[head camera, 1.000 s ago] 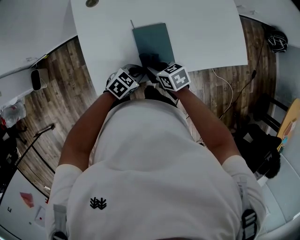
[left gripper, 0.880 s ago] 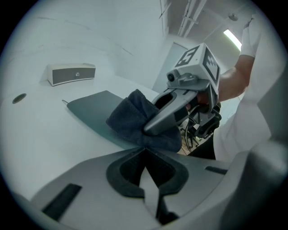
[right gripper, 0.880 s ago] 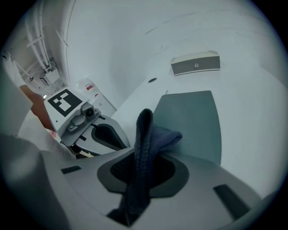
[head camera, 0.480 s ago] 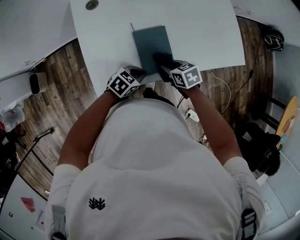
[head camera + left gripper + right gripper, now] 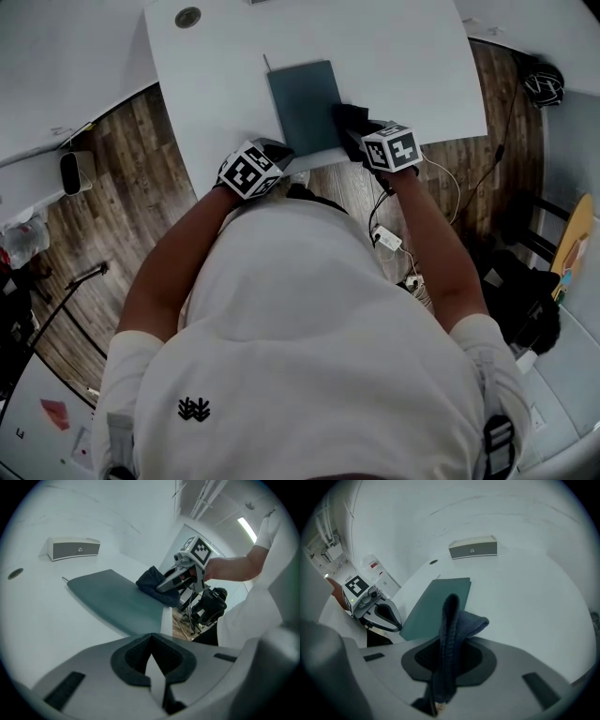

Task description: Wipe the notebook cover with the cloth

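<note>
A teal notebook (image 5: 302, 101) lies closed on the white table (image 5: 403, 66), near its front edge. My right gripper (image 5: 360, 134) is shut on a dark blue cloth (image 5: 351, 119), which rests at the notebook's right edge near the front corner. In the right gripper view the cloth (image 5: 451, 620) stands up between the jaws, with the notebook (image 5: 435, 603) to their left. My left gripper (image 5: 276, 151) is shut and holds nothing, at the table's front edge by the notebook's near-left corner. The left gripper view shows the notebook (image 5: 117, 599), the cloth (image 5: 151, 584) and the right gripper (image 5: 174, 581).
A grey box-shaped device (image 5: 74, 549) stands at the far side of the table. A round hole (image 5: 187, 17) sits in the tabletop at the far left. A thin stick (image 5: 265, 62) pokes out by the notebook's far-left corner. Cables (image 5: 441, 161) lie on the wooden floor.
My right gripper has slid the cloth to the right, from the notebook's near middle to its right edge. The left gripper has stayed put.
</note>
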`<state>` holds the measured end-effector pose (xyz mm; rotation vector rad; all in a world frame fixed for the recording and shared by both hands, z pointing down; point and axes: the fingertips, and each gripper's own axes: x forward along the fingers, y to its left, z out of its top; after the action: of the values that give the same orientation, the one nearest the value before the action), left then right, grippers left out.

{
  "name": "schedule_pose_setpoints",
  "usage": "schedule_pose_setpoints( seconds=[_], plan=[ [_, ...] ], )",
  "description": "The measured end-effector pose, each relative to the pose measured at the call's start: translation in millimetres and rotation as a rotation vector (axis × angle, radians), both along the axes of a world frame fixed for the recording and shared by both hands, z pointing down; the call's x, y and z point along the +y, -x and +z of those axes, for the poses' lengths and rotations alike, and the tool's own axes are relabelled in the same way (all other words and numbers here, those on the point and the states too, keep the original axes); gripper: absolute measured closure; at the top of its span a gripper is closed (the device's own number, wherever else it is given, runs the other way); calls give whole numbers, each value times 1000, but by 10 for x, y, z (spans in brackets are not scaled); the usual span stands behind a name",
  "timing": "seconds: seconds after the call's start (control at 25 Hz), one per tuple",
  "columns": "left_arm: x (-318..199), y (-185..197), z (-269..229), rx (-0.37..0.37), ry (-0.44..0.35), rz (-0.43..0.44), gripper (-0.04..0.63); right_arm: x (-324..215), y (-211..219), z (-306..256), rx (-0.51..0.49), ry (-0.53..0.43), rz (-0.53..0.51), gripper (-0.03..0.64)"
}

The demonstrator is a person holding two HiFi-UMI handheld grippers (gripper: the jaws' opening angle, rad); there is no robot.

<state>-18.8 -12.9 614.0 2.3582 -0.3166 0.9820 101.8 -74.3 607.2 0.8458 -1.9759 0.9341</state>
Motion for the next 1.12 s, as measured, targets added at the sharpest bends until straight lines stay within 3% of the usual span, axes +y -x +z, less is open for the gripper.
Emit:
schedule_pose_setpoints(
  seconds=[0.16, 0.68, 0.88, 1.12],
  plan=[
    [-1, -15, -5, 0, -2, 1, 591, -37, 172, -123, -31, -13, -6, 554],
    [7, -45, -2, 4, 13, 1, 591, -121, 1362, -132, -135, 12, -167, 554],
    [10, -27, 6, 2, 12, 5, 591, -157, 1401, -65, -135, 22, -163, 554],
    [24, -37, -11, 5, 6, 5, 591, -224, 1095, -35, -133, 29, -102, 554]
  ],
)
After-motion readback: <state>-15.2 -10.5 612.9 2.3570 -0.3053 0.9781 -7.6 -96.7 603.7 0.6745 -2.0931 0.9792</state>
